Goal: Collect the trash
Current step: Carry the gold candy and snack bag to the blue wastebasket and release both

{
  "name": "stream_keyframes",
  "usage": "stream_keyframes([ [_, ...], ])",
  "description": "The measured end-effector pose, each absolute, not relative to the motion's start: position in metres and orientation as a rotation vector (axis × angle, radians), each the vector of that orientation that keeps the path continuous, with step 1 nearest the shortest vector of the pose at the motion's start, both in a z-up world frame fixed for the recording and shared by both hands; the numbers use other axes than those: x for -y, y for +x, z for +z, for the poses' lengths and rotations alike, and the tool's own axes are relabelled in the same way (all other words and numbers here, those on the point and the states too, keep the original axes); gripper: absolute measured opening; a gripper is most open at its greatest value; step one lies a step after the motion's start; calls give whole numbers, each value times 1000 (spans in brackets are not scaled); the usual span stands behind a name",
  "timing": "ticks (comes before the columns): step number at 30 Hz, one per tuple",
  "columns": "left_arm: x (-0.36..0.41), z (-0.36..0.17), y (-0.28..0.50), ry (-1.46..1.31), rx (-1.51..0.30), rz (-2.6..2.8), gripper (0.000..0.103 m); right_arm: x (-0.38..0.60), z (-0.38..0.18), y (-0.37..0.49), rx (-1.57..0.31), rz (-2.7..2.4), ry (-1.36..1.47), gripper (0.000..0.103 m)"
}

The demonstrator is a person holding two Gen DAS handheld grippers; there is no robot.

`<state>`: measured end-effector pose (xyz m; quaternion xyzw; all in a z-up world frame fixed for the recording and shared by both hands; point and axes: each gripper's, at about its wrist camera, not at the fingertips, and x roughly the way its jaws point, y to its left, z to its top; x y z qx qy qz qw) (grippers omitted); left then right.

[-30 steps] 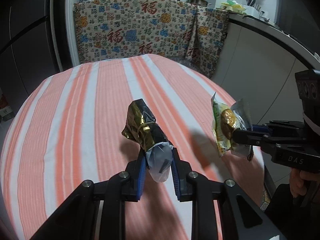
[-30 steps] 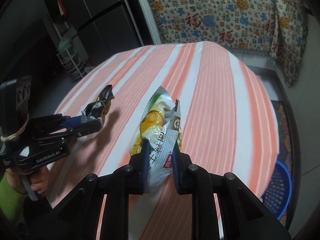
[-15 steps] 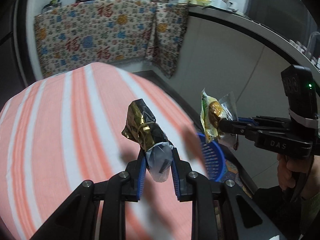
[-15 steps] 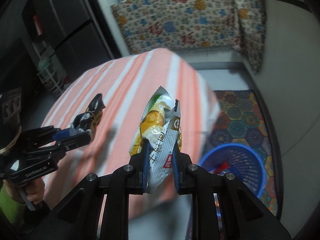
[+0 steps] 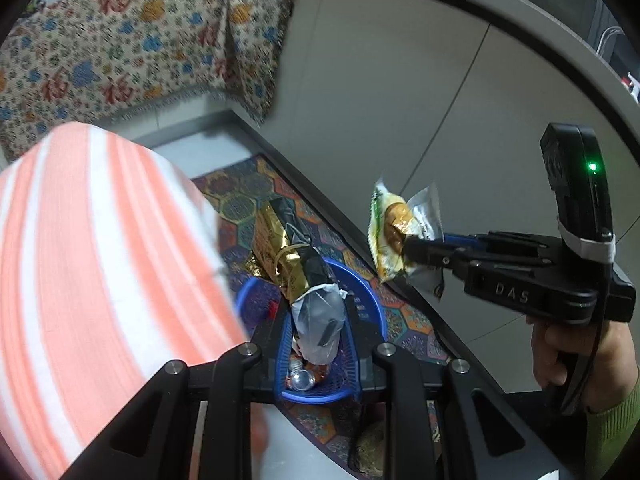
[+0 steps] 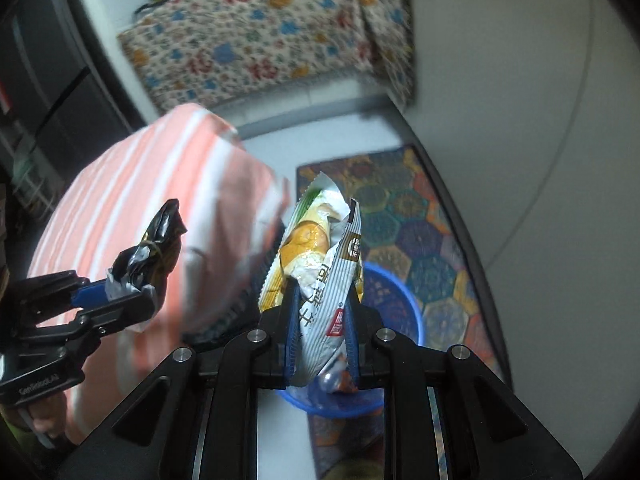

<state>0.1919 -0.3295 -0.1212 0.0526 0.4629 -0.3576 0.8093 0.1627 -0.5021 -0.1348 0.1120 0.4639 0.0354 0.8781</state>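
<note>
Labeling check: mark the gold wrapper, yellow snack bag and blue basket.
gold wrapper [image 5: 280, 252], left wrist view, crumpled gold middle
yellow snack bag [image 6: 316, 248], right wrist view, printed front
blue basket [image 5: 372, 300], left wrist view, right rim

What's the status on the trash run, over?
Left gripper shut on gold-and-black wrapper. Right gripper shut on yellow snack packet. Both over blue basket, trash already inside. Nothing blocking the drop.

- The left gripper clamps a gold-and-black wrapper above a blue basket.
- The right gripper grips a yellow snack packet.
- A striped tablecloth lies left.
</note>
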Motion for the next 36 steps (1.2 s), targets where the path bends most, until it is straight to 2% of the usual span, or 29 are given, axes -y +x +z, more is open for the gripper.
stream_keyframes([
  [22,385,-179,222,195,-1056,-805,24,533,-162,171,-1013,34,344,21],
  [24,385,-184,220,200,-1065,-804,28,533,-162,172,-997,25,349,25],
  [25,386,-187,222,198,-1076,-799,34,533,-161,172,-989,21,354,30],
  [26,386,-190,224,187,-1087,-799,42,534,-161,171,-981,19,362,46],
  [27,385,-190,224,171,-1089,-805,46,537,-159,170,-969,15,374,55],
  [29,383,-190,225,142,-1077,-804,56,541,-156,169,-953,-3,385,56],
  [32,379,-186,222,133,-1044,-768,66,547,-149,163,-921,-31,403,64],
  [34,378,-180,216,144,-1005,-746,66,549,-144,159,-899,-44,413,70],
  [36,374,-171,208,162,-948,-733,67,549,-138,154,-879,-57,414,83],
])
